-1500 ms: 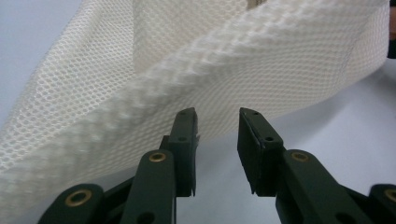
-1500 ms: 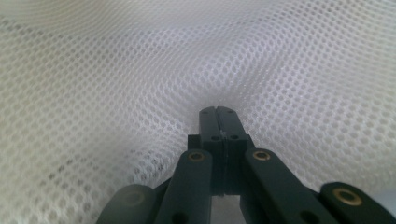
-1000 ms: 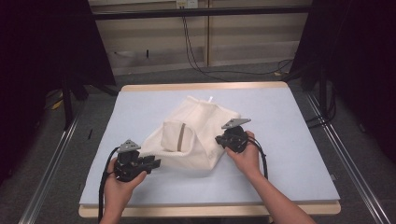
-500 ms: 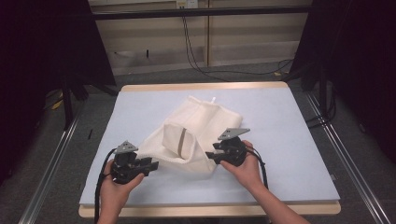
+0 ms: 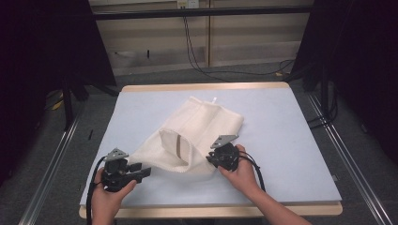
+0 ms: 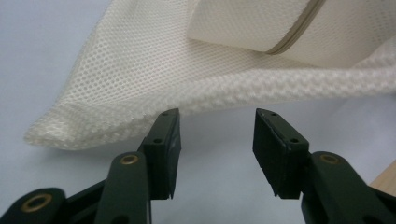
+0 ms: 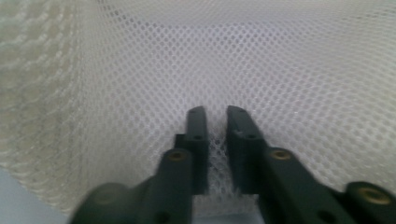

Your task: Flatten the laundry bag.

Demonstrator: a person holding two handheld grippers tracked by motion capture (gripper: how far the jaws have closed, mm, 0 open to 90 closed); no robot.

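At the near edge, our right gripper point(image 7: 215, 140) has just clamped the mesh laundry bag point(image 5: 197, 136); our left gripper point(image 6: 215, 140), opening, holds nothing.

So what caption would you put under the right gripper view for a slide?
Right gripper pinching a fold of the white mesh laundry bag between its black jaws.

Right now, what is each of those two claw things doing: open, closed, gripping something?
Left gripper: open, jaws have just been widening, nothing between them, just short of the mesh bag.
Right gripper: closed, pinching a fold of the mesh bag.
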